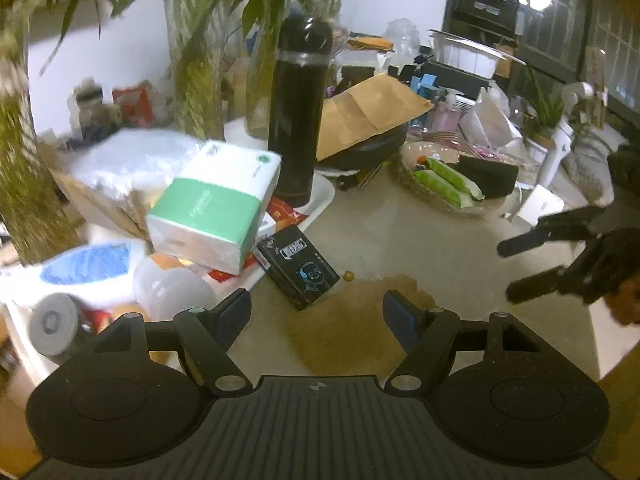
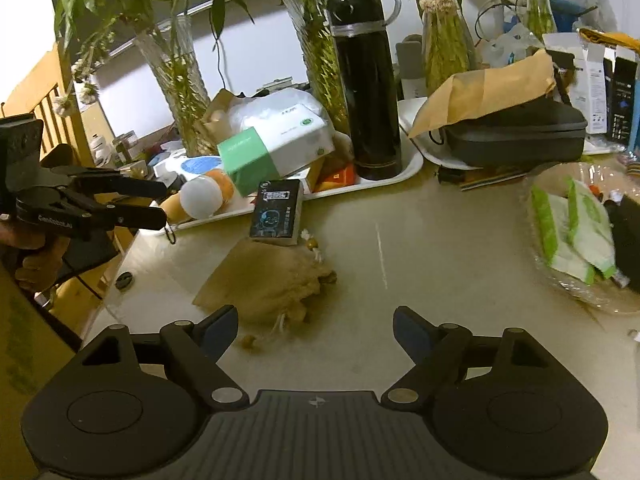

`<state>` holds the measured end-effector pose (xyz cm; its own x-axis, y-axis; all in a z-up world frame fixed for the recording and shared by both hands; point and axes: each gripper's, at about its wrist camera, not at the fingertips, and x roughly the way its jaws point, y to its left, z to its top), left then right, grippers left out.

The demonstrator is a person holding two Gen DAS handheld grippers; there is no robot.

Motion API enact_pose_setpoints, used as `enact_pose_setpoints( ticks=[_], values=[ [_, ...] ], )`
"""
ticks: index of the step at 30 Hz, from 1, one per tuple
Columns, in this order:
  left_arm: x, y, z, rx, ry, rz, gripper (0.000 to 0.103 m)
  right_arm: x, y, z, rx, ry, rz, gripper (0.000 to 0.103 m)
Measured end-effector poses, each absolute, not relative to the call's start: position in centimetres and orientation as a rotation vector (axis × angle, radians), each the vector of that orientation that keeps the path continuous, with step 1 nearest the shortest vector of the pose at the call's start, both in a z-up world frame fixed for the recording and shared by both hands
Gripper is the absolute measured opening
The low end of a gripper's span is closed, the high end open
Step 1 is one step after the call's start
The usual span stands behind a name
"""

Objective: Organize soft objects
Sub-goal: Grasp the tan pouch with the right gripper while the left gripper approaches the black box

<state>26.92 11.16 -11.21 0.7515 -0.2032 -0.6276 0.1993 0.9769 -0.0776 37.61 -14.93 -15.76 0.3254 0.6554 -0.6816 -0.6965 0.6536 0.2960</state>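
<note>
A tan burlap drawstring pouch (image 2: 266, 280) lies on the pale table just beyond my open, empty right gripper (image 2: 314, 334). In the left wrist view the pouch (image 1: 360, 320) lies between the fingers of my open, empty left gripper (image 1: 316, 314). A green and white tissue pack (image 1: 212, 216) leans on a white tray; it also shows in the right wrist view (image 2: 276, 152). Green and white soft packs (image 2: 568, 232) lie in a clear basket at the right. Each gripper shows in the other's view, the right one (image 1: 508, 270) and the left one (image 2: 162, 204), both open.
A black box (image 2: 276, 212) rests against the white tray (image 2: 400, 178) and touches the pouch. A tall black flask (image 2: 368, 84) stands on the tray. A brown envelope (image 2: 480, 92) lies on a black case (image 2: 516, 136). Glass vases with plants (image 2: 176, 76) stand behind.
</note>
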Motion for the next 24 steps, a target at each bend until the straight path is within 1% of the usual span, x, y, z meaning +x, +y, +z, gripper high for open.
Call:
enact_pose_setpoints(
  ticks=[4,9,14,19,20,21,22,23,24],
  values=[
    [28.2,11.4,-12.2,-0.05,0.709,-0.216,0.072,38.1,-14.1,-16.4,-0.082,0.863,0.869,0.085],
    [29.4,10.6,-13.0,0.001,0.702,-0.215,0.072,38.9,-12.9,-17.6,-0.058,0.884,0.885,0.083],
    [30.5,9.7,-13.8,0.061,0.687,-0.211,0.073,40.0,-10.8,-19.1,-0.03,0.941,0.926,0.072],
    [31.5,8.9,-14.6,0.134,0.693,-0.173,0.073,40.8,-8.3,-20.6,-0.03,0.976,0.948,0.068],
    [31.7,8.8,-14.7,0.148,0.693,-0.164,0.073,40.9,-7.9,-20.8,-0.035,0.982,0.944,0.063],
    [31.9,8.7,-14.7,0.159,0.695,-0.153,0.073,40.9,-7.6,-21.0,-0.046,0.977,0.939,0.061],
    [32.1,8.6,-14.8,0.165,0.698,-0.145,0.073,40.8,-7.4,-21.0,-0.06,0.968,0.93,0.055],
    [32.2,8.6,-14.9,0.166,0.704,-0.143,0.073,40.7,-7.2,-20.9,-0.087,0.963,0.915,0.034],
    [32.4,8.5,-15.0,0.166,0.708,-0.142,0.073,40.7,-7.2,-20.9,-0.111,0.973,0.908,0.02]
  ],
)
